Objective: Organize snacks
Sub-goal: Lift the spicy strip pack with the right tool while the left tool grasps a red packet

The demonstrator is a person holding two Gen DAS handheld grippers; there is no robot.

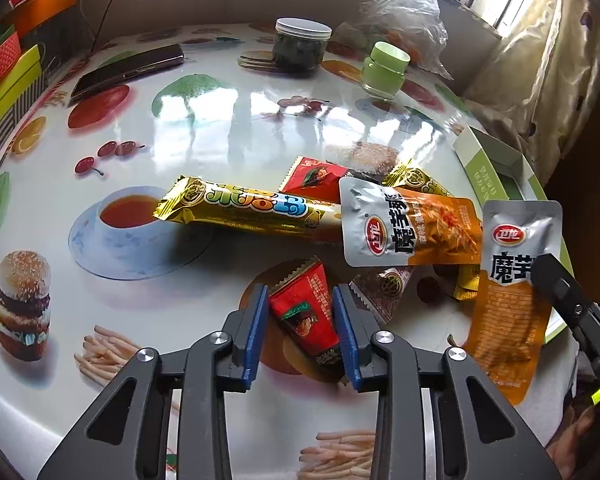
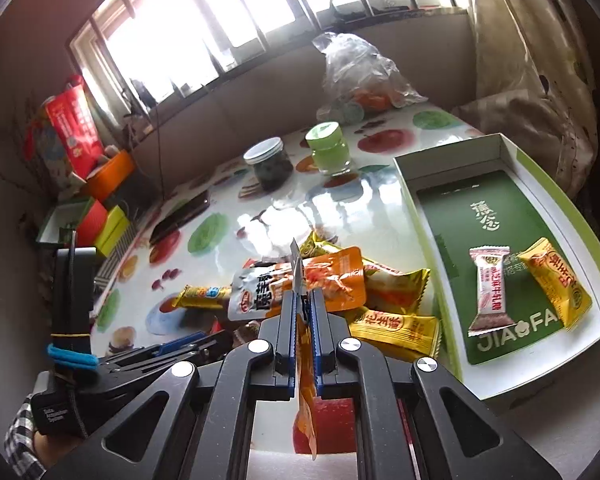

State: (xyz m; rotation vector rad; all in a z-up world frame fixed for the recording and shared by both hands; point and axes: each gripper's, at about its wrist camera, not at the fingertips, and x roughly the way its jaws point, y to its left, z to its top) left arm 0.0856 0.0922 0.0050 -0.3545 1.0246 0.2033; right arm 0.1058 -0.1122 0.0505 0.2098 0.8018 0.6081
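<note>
Left hand-held gripper [image 1: 302, 300]: lower centre, jaws nearly closed around the red triangular foil snack packet [image 1: 306, 314], seemingly pinching it on the bench.
Right hand-held gripper [image 2: 304, 300]: clamped tight on the orange-and-silver pouch [image 2: 306, 380], dangling edge-on.
Handling: light, crinkly, slippery; grip flat across the middle.

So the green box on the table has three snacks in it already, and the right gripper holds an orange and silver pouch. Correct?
Not quite: the green box holds two snacks, not three, as the right wrist view shows. The right gripper does hold an orange and silver pouch.
</note>
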